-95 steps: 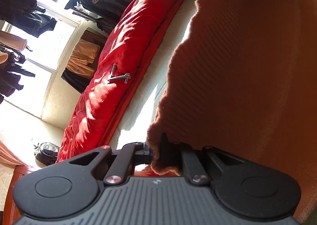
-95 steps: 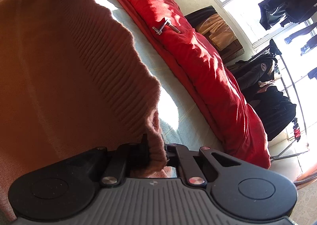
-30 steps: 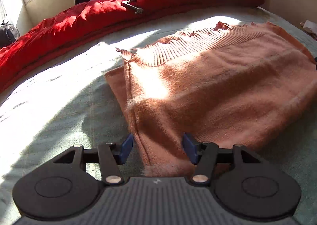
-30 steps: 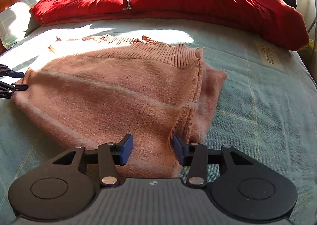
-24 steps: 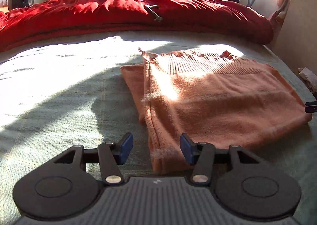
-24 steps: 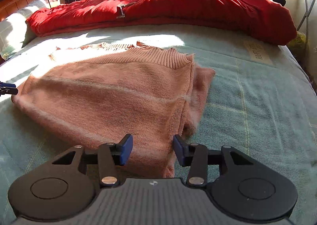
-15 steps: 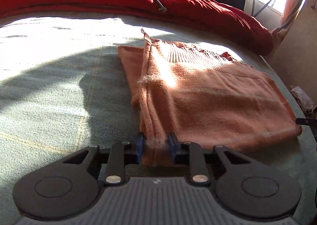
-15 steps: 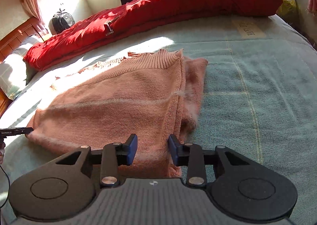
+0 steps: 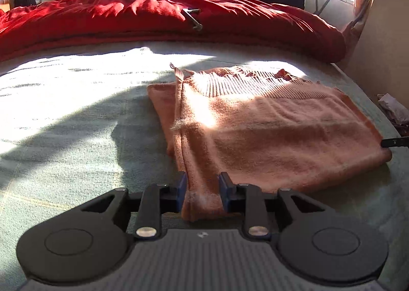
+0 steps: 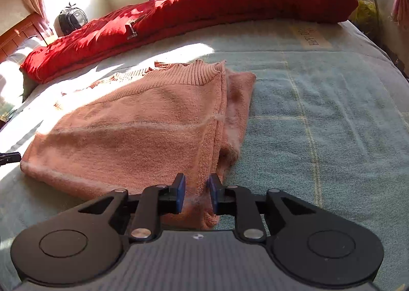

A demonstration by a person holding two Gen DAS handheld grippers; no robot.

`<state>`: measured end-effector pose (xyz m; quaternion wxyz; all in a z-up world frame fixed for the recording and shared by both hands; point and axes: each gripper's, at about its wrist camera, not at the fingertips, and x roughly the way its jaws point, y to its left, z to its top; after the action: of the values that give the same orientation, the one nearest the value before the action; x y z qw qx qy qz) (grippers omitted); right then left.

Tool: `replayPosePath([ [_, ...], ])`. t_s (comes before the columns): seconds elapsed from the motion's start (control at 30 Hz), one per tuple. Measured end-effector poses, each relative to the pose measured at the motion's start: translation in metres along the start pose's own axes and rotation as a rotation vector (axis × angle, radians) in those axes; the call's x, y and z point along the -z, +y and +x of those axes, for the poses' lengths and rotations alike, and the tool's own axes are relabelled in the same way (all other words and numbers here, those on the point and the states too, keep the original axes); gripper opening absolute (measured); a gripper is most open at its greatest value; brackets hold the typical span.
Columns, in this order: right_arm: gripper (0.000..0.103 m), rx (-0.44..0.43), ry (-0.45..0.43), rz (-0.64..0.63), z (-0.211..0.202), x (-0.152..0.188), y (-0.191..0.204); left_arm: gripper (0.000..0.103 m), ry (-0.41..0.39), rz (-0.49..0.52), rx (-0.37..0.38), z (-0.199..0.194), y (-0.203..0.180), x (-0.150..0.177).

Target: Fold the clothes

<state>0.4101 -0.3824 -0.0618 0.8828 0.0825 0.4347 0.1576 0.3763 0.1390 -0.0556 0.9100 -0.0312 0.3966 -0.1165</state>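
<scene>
I've got the pink sweater (image 9: 268, 132) lying doubled over on the bed (image 9: 64, 111) just in front of the red duvet (image 9: 153, 17), left gripper (image 9: 201, 188) and right gripper (image 10: 195, 192) each pinching a near corner, so another fold probably remains.

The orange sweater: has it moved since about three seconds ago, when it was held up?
Yes. The orange sweater then hung in the air from both grippers; now it lies folded on the green bedspread, in front of the red duvet.
</scene>
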Motion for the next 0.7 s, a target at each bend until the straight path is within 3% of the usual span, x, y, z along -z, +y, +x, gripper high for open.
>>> replayPosePath([
  [0.07, 0.026, -0.011, 0.014, 0.024, 0.010, -0.003, -0.004, 0.032, 0.007, 0.009, -0.005, 0.002, -0.004, 0.000],
  [0.13, 0.009, -0.031, 0.017, 0.027, 0.009, -0.004, -0.004, 0.032, 0.011, 0.031, -0.019, 0.000, -0.006, 0.001],
  [0.17, 0.009, -0.035, 0.020, 0.012, 0.005, -0.004, -0.001, 0.032, 0.013, 0.042, -0.025, -0.002, -0.007, 0.002],
  [0.4, 0.008, -0.028, -0.010, -0.026, -0.022, -0.007, 0.003, 0.032, 0.000, 0.079, -0.068, -0.013, -0.007, 0.000],
  [0.57, 0.014, -0.019, -0.065, -0.030, -0.028, -0.015, 0.003, 0.040, -0.044, 0.144, -0.038, -0.015, -0.024, -0.011],
  [0.7, 0.018, -0.021, -0.082, -0.044, -0.022, -0.021, 0.009, 0.043, -0.026, 0.208, -0.025, 0.007, -0.036, -0.017],
])
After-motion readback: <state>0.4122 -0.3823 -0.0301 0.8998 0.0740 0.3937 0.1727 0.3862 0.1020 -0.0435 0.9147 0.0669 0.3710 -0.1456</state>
